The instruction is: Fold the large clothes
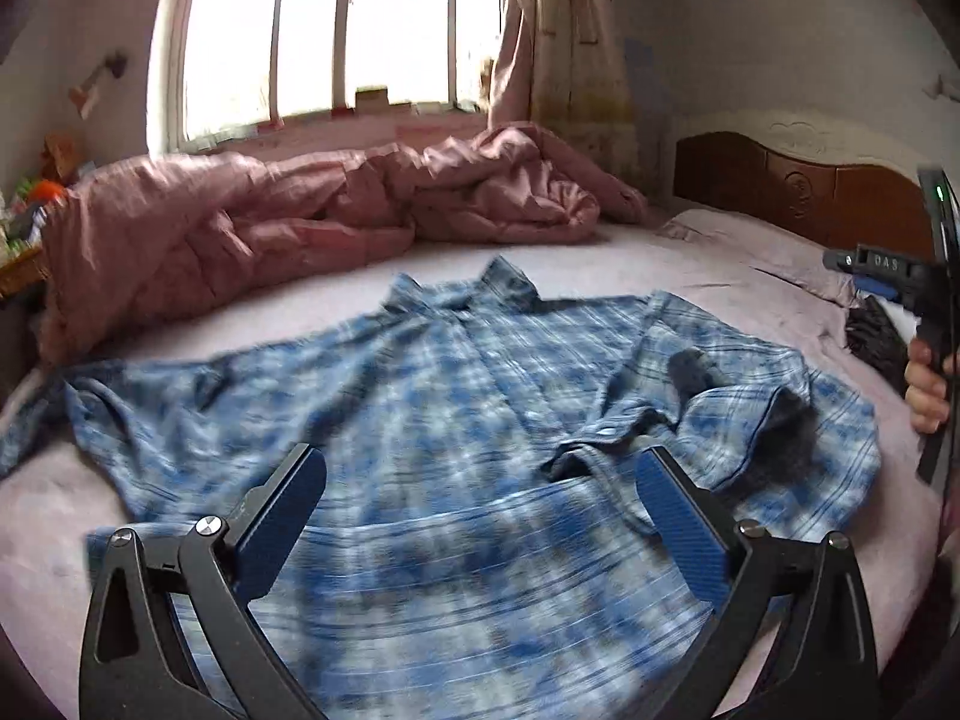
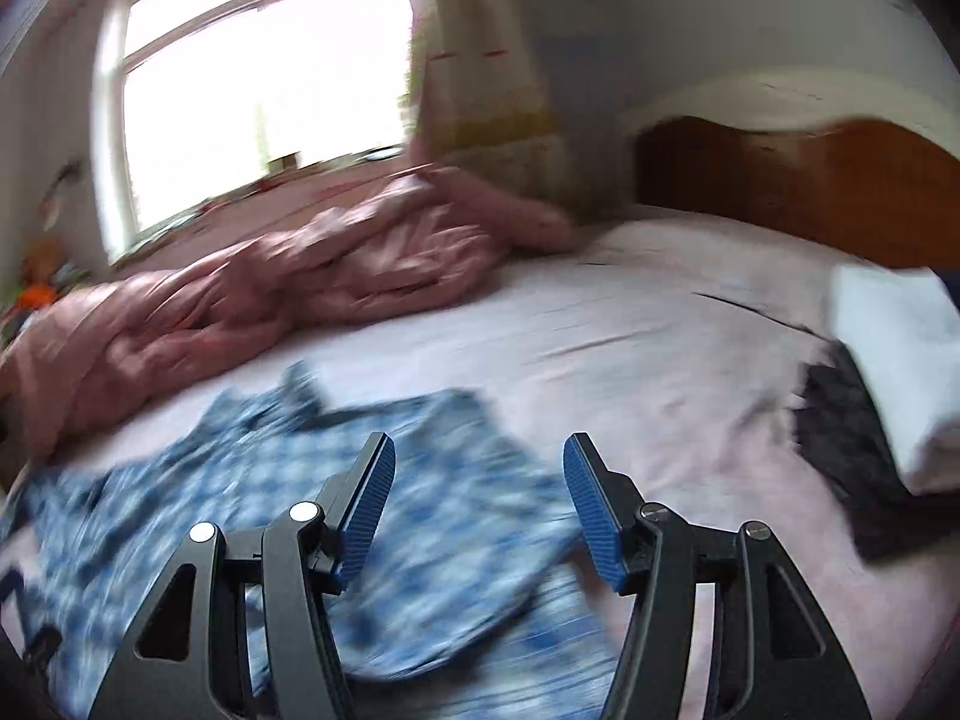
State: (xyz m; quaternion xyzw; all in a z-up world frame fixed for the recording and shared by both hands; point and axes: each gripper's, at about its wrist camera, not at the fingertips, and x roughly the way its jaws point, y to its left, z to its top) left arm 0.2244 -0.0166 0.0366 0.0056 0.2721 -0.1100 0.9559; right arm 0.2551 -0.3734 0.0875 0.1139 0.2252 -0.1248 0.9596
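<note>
The blue plaid shirt point(image 1: 456, 408) lies spread on the bed point(image 1: 690, 276), collar toward twelve o'clock, one sleeve already folded in at three o'clock. My left gripper point(image 1: 480, 480) and right gripper point(image 2: 478, 480) both hang above it with jaws apart, holding nothing. Grabbing too hastily, I judge I could pinch one layer only and drag that folded sleeve loose.

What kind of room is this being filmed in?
Most likely a home bedroom: a bed with a carved wooden headboard, a rumpled pink quilt under the window, and a blue plaid shirt spread out.
</note>
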